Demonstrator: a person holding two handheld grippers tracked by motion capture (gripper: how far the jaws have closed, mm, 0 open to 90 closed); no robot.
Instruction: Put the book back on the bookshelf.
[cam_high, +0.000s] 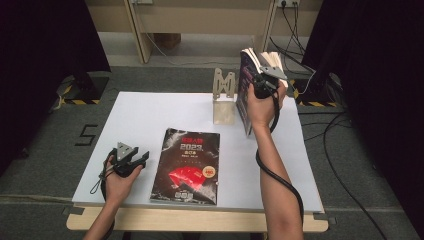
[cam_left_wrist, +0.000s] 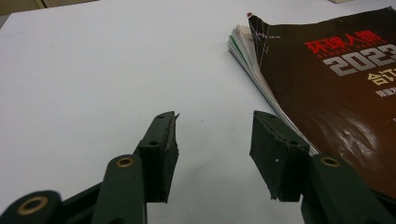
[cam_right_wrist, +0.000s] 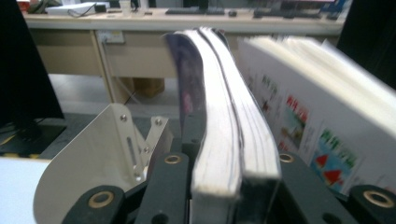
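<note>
The right gripper (cam_high: 266, 82) is clamped on an upright book (cam_right_wrist: 224, 140), steadying it just beside the metal bookend (cam_high: 223, 102). The left gripper (cam_high: 131, 161) rests parted and empty on the surface (cam_high: 140, 115), near the flat magazine (cam_high: 187, 167), likely waiting its turn.

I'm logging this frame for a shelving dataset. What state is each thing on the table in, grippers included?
Upright book: standing on edge, pages fanned at the top, clamped by the right gripper.
Flat book: lying closed, cover up, untouched.
Bookend: upright, left of the held book; contact unclear.
Left gripper: open, nothing between the jaws, beside the flat book.
Right gripper: shut on the upright book.
</note>
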